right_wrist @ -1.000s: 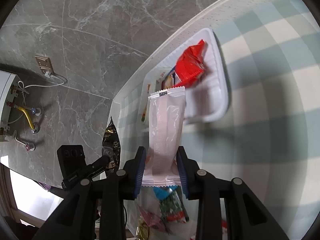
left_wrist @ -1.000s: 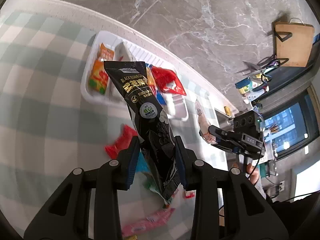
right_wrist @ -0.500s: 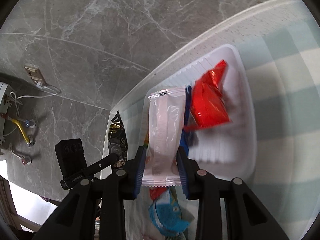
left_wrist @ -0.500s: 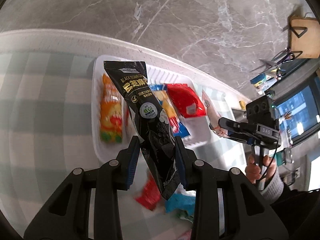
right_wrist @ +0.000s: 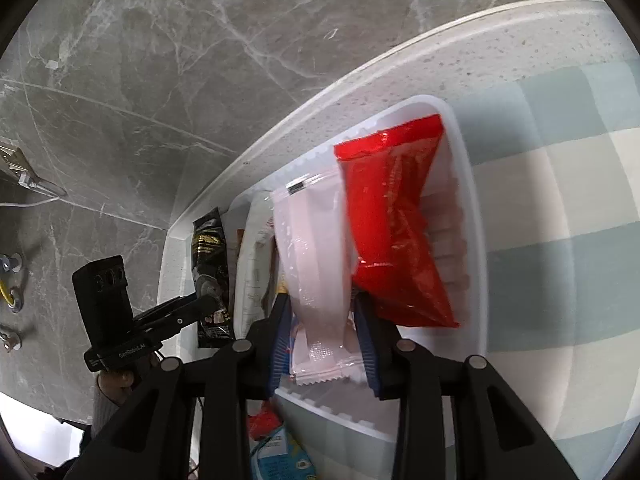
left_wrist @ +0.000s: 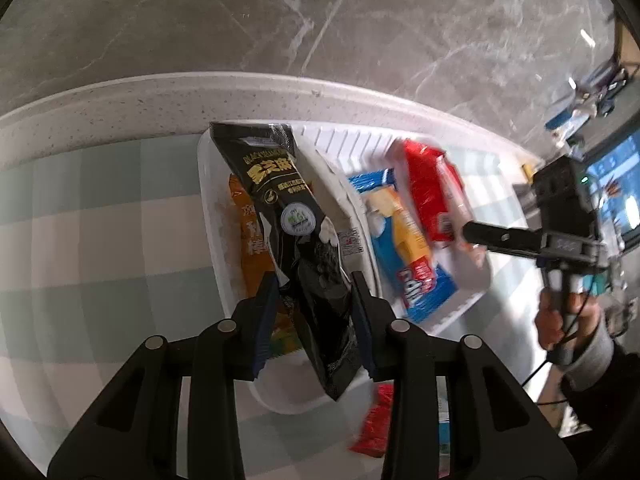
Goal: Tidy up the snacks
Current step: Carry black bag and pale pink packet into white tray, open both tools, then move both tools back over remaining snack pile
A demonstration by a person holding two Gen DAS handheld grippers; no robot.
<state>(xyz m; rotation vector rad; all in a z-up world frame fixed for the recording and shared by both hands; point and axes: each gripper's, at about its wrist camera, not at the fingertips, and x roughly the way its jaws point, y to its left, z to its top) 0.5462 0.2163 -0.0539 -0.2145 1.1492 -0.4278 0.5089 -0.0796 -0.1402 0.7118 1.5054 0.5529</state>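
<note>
**White tray, two packets held above it**

White plastic tray sits on the checked cloth near the table's speckled far edge; every place below is given from it. Over its left part the left gripper is clamped on a black snack packet, whose lower end hangs below the pads. Over its middle the right gripper is clamped on a pale pink packet; its jaws have just been easing apart slightly, with the packet still between the pads. Inside the tray lie a red packet, a blue-and-yellow packet, a white packet partly behind the black one, and an orange packet mostly hidden; their print is too blurred to read. Near the tray's front edge, cut off by the gripper frames, lie a small red wrapper and a blue one. Behind the tray rises a grey marble wall; a lit screen stands off to its right.
</note>
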